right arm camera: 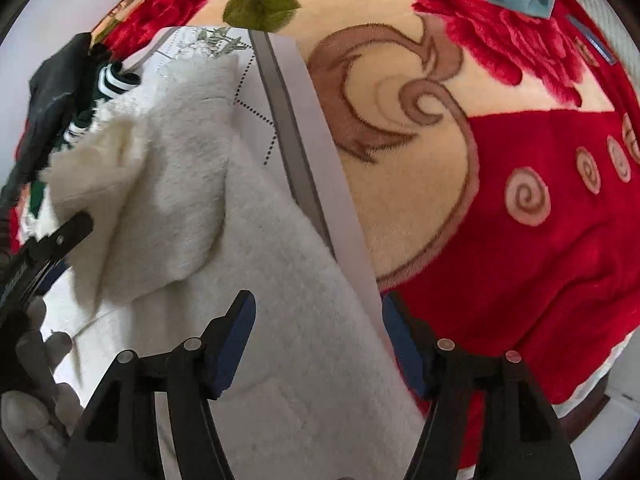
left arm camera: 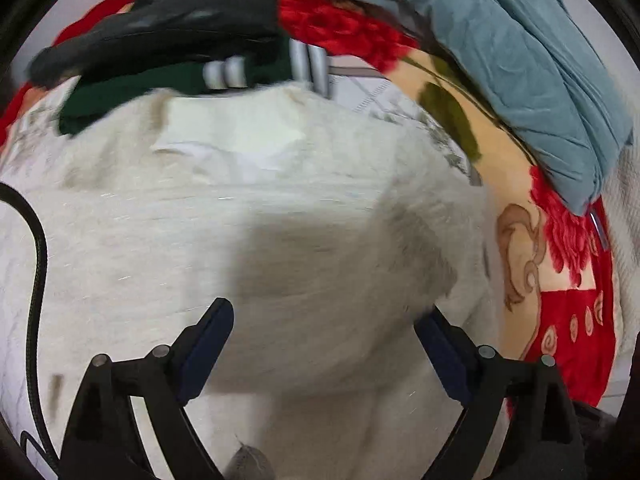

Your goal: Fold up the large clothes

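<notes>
The cream fleece garment (right arm camera: 192, 200) lay on the bed, its long axis running from near right to far left beside the red floral blanket (right arm camera: 540, 220), while the left gripper (left arm camera: 324, 320) and right gripper (right arm camera: 320, 312) hovered over it, jaws spread, pinching nothing.

Open red blanket (right arm camera: 540, 200) rightward; dark clothes pile (left arm camera: 168, 24) and blue bundle (left arm camera: 532, 80) beyond fleece (left arm camera: 280, 216)

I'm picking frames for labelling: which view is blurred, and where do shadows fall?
Left wrist view: motion-smeared, a broad grey shadow across the white fuzzy garment. Right wrist view: sharper, the red floral blanket crisp, mild shading in the garment's folds; fisheye bending in both.
</notes>
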A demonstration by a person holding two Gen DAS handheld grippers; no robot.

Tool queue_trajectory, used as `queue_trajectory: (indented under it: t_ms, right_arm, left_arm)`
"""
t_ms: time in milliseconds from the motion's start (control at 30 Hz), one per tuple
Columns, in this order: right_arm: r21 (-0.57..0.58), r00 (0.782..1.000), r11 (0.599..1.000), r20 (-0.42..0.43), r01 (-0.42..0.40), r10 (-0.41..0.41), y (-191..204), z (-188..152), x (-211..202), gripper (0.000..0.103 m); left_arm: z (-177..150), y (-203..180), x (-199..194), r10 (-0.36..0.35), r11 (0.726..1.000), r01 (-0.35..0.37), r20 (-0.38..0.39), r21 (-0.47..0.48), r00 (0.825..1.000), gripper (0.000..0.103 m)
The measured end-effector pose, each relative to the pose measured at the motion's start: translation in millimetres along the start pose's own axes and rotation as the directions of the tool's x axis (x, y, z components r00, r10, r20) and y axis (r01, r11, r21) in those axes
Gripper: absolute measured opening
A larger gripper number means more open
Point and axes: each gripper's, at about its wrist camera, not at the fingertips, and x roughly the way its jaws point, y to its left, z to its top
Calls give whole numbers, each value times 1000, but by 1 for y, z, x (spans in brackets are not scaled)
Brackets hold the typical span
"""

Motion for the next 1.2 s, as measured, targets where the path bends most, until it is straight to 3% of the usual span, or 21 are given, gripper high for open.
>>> queue_trajectory:
  t_ms: [100,167,233,400,567,667,733,767,800,933,1133,1200]
  right_arm:
    - [10,997,997,-19,-70,71,2,-1,-11,68]
    - [5,991,992,-46,-126,126,15,5,-17,68]
    - [-43,981,982,-56,-186,184,41,19,-27,68]
    - [-221,973,947,-26,-231,231,141,68,-39,68]
    - [-338,985,925,-52,-173,165,224,120,5,68]
    - [-398,995,914,-90,-81,49,264,153,59,68]
    - [-432,994,902,-102,-24,-23,277,160,87,66]
    - [-439,992,899,-118,-15,-41,281,165,102,46]
    - [-435,988,900,-145,-21,-47,284,168,116,11]
    - [-394,993,919,-103,8,-53,288,170,124,10]
    - [-264,996,964,67,-33,52,292,184,81,9]
    - [-226,998,973,45,-40,52,293,195,90,9]
  left_arm:
    - [-2,22,-23,82,996,-81,37,-42,996,92]
    - [1,50,-45,196,978,-191,62,-78,979,92]
    - [10,73,-62,245,965,-233,93,-120,965,92]
    - [38,126,-53,432,894,-412,91,-176,897,92]
    - [63,145,7,528,845,-522,30,-112,849,92]
    - [73,157,35,558,827,-555,7,-91,830,92]
    - [74,165,46,563,823,-561,-8,-87,826,92]
    - [74,169,49,561,824,-560,-11,-87,828,92]
    - [74,172,53,559,825,-558,-12,-83,829,92]
    - [73,173,58,561,827,-560,-1,-56,828,92]
    - [78,182,66,552,832,-552,-12,-57,834,92]
    - [81,184,65,550,832,-550,-17,-70,835,92]
